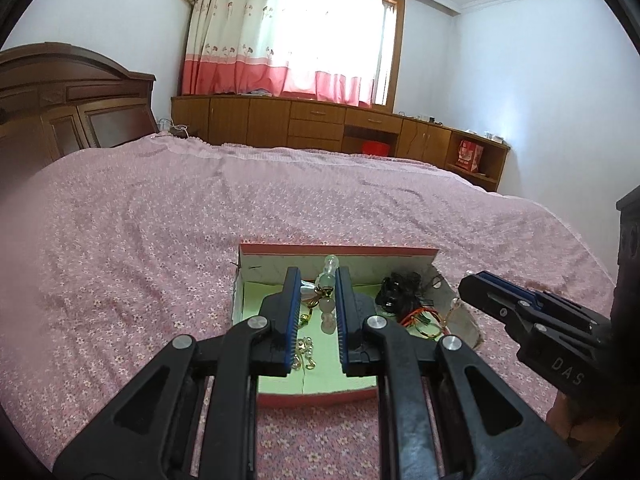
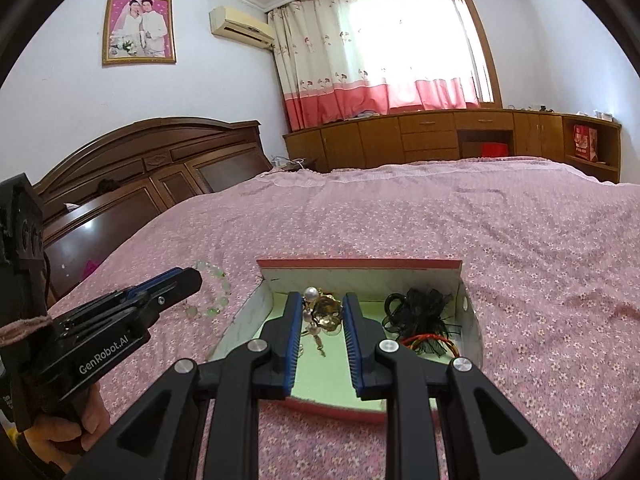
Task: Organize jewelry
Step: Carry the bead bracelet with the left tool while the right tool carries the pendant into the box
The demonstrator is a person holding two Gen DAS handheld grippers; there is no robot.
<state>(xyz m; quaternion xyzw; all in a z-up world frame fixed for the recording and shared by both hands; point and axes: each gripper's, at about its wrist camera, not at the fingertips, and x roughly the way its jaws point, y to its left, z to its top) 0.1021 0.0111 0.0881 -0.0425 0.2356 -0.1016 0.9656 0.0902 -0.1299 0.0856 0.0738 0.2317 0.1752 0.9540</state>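
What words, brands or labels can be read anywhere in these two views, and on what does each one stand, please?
"GenRobot.AI": white letters on the side of the left claw, seen from the right wrist camera.
"DAS": pale letters on the body of the right claw, seen from the left wrist camera; it may continue beyond the visible edge.
Red bag on the cabinet shelf: it bears print, too small to read.
Air conditioner: any badge is too blurred to read.

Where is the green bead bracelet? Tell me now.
In the right wrist view the green bead bracelet lies on the pink bedspread, outside the box, just beyond its left wall, beside the left gripper.
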